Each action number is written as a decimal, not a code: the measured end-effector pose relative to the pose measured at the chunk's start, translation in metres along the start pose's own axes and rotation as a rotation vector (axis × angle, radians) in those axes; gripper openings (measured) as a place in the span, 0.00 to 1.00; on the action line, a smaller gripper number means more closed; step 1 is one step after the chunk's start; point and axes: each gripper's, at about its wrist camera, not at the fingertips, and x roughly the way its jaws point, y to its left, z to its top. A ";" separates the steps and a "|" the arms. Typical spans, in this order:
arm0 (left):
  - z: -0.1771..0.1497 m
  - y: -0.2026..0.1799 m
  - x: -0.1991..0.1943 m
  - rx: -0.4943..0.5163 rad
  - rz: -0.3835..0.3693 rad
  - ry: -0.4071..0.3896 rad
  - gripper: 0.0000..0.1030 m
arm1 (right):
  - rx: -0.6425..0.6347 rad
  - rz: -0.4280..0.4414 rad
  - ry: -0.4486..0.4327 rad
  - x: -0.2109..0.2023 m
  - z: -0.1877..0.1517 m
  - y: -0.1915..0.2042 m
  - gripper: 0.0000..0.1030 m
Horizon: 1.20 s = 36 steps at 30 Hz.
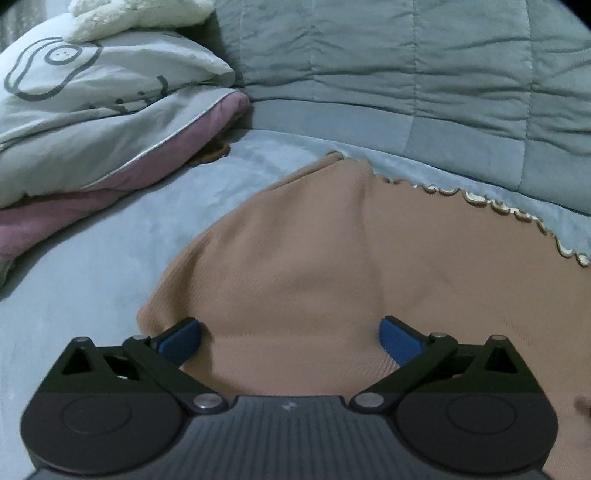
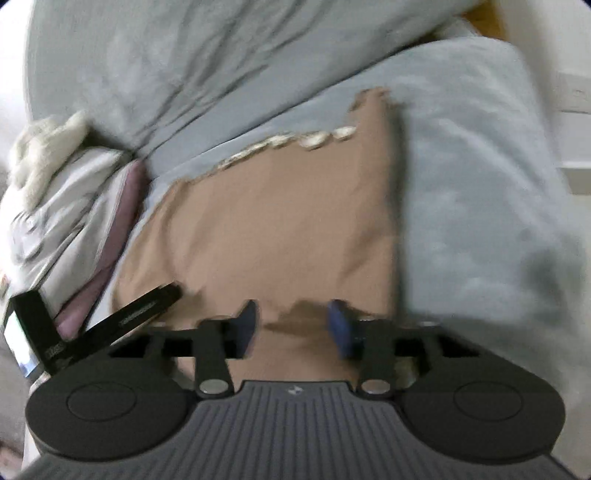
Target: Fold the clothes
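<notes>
Both tongs hovered low over the tan garment [image 1: 295,258], which lay spread on the blue-grey bed sheet [image 1: 92,277] near the bed's near edge. That left gripper [image 1: 290,338] had its jaws spread about as wide as they go, the blue pads [image 1: 181,338] standing apart over the cloth near its left side with nothing pinched between them. It looked to me as though it was set to take, or had let go of, a broad fold of the fabric; which of the two I could not tell.

Over at the right gripper [image 2: 293,326] the jaws stood much narrower. A small ruck of the tan cloth rose between its pads near the garment's right edge, but the picture was smeared and I could not tell whether they actually pressed on it.

Along the garment's far edge ran a pale scalloped trim [image 1: 517,214], and the cloth lay mostly flat, with a ridge down its middle. That spread made sense for folding, as each gripper had one side to work from.

Toward the bed's far left corner sat a stack of pillows [image 1: 92,110] with a white fluffy thing [image 1: 122,18] on top, and a quilted comforter [image 1: 406,66] was bunched along the far side, all well clear of the garment.
</notes>
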 end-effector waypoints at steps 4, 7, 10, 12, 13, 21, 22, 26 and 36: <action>0.004 0.000 -0.027 -0.002 0.004 -0.067 0.94 | 0.014 -0.046 -0.056 -0.006 0.000 0.000 0.36; -0.004 0.006 -0.047 -0.018 0.066 -0.044 0.94 | -0.063 -0.058 -0.133 -0.018 0.001 0.020 0.83; -0.022 0.009 -0.068 0.009 0.166 -0.026 0.95 | -0.142 0.004 -0.175 -0.020 -0.002 0.045 0.89; -0.040 0.012 -0.088 0.030 0.238 -0.029 0.97 | -0.164 0.032 -0.154 -0.016 -0.002 0.058 0.89; -0.051 0.015 -0.100 0.032 0.270 -0.032 0.97 | -0.168 0.057 -0.129 -0.013 -0.006 0.065 0.89; -0.109 0.075 -0.202 -0.170 0.399 -0.027 0.98 | -0.328 0.181 0.027 -0.019 -0.049 0.122 0.89; -0.116 0.085 -0.217 -0.199 0.416 -0.026 0.98 | -0.367 0.209 0.045 -0.024 -0.056 0.131 0.89; -0.146 0.128 -0.287 -0.232 0.520 -0.040 0.99 | -0.514 0.252 0.031 -0.039 -0.084 0.164 0.89; -0.239 0.210 -0.430 -0.360 0.665 -0.032 0.99 | -0.929 0.452 0.153 -0.084 -0.249 0.260 0.89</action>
